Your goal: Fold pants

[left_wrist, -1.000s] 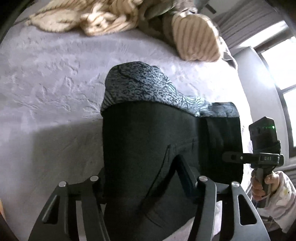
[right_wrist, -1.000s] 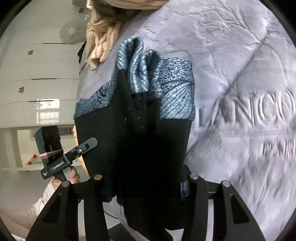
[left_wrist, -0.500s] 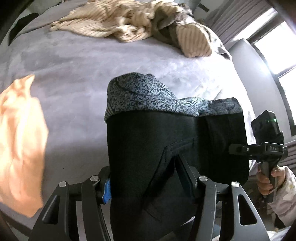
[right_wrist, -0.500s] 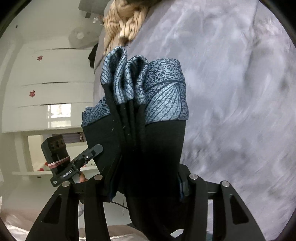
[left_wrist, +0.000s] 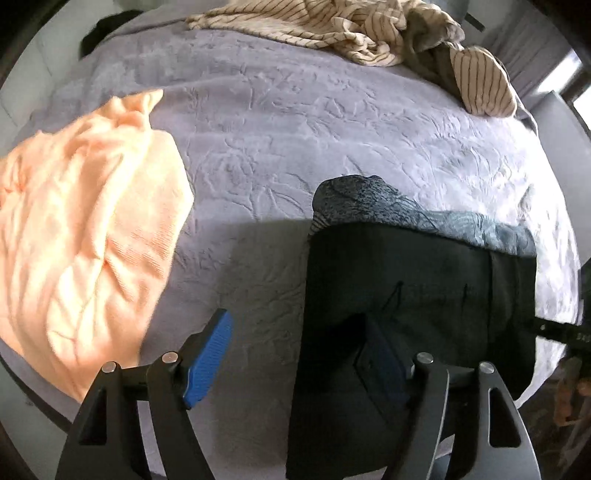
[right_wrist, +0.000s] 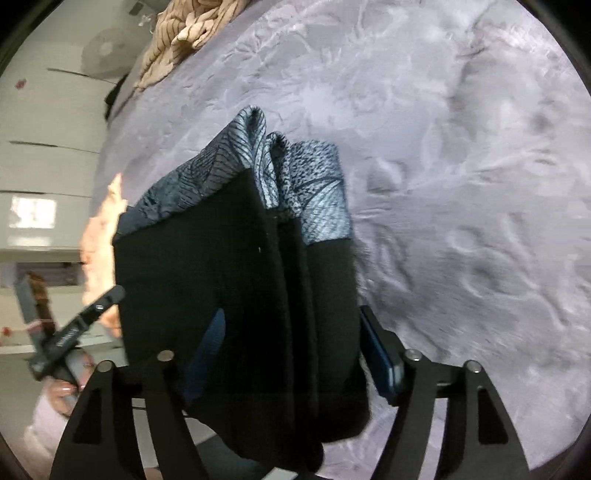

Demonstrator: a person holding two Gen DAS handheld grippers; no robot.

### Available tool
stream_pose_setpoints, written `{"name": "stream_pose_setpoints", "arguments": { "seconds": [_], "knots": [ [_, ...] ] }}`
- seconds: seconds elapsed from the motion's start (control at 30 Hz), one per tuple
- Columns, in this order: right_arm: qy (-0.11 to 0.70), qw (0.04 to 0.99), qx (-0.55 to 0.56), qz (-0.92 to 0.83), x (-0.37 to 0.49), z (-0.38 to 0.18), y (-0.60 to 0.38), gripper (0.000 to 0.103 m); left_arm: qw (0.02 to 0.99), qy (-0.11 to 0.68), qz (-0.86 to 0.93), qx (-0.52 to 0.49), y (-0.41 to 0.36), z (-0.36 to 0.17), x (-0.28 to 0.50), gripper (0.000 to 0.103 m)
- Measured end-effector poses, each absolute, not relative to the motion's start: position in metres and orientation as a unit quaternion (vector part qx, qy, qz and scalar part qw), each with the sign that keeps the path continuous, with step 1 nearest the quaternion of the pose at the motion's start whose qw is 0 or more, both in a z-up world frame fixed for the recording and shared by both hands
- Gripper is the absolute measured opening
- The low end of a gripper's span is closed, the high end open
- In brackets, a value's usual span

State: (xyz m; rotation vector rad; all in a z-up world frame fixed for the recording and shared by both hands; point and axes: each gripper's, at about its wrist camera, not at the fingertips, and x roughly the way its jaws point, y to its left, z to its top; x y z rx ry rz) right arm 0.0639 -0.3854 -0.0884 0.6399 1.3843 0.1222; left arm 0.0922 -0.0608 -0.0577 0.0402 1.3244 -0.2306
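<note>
The folded black pants (left_wrist: 417,295), with blue-grey patterned cuffs (left_wrist: 373,199), rest low over the grey bedspread (left_wrist: 280,140) on the right of the left wrist view. My left gripper (left_wrist: 295,325) is opening: its left blue pad (left_wrist: 208,350) stands clear of the cloth, and its right finger is tucked in a dark fold. In the right wrist view the pants (right_wrist: 240,288) hang in thick folds between the fingers of my right gripper (right_wrist: 291,325), which is also opening. Its right pad (right_wrist: 378,350) sits just off the cloth edge.
A crumpled orange garment (left_wrist: 85,229) lies on the bed to the left. Striped beige cloth (left_wrist: 351,33) is heaped at the far edge. White cupboards (right_wrist: 44,166) stand beyond the bed. A hand (right_wrist: 62,391) holds the left gripper's handle.
Both grippers carried the pants sideways across the bed, bringing the orange garment into view. Both pairs of jaws have widened, and the left gripper's left pad has come off the cloth.
</note>
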Motion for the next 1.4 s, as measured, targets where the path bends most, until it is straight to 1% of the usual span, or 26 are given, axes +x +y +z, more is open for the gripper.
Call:
{"name": "stream_pose_setpoints", "arguments": {
  "seconds": [0.13,0.23,0.3,0.5,0.53,0.57,0.6,1.1,1.4],
  "knots": [
    [0.628,0.738,0.248,0.003,0.056,-0.065,-0.386,0.078,0.781,0.612,-0.113,0.049,-0.068,-0.043,0.078,0.075],
    [0.621,0.742,0.253,-0.009,0.05,-0.051,-0.381,0.08,0.782,0.608,-0.118,0.074,-0.08,-0.034,0.066,0.076],
    [0.618,0.745,0.251,-0.018,0.042,-0.043,-0.384,0.081,0.78,0.608,-0.118,0.085,-0.086,-0.029,0.059,0.091],
    [0.615,0.755,0.226,-0.033,0.036,-0.023,-0.36,0.083,0.779,0.604,-0.132,0.103,-0.099,-0.019,0.041,0.092],
    [0.615,0.758,0.215,-0.036,0.036,-0.02,-0.354,0.085,0.776,0.607,-0.134,0.105,-0.1,-0.018,0.039,0.095],
    [0.615,0.759,0.209,-0.038,0.035,-0.018,-0.351,0.092,0.775,0.609,-0.133,0.106,-0.101,-0.017,0.038,0.103],
    [0.615,0.763,0.195,-0.041,0.035,-0.015,-0.345,0.093,0.776,0.607,-0.132,0.108,-0.102,-0.015,0.036,0.103],
    [0.612,0.784,0.072,-0.074,0.033,0.007,-0.305,0.094,0.778,0.601,-0.122,0.134,-0.114,-0.009,0.027,0.103],
    [0.617,0.78,0.072,-0.079,0.031,0.011,-0.303,0.094,0.781,0.597,-0.123,0.138,-0.117,-0.007,0.024,0.103]
  ]
}}
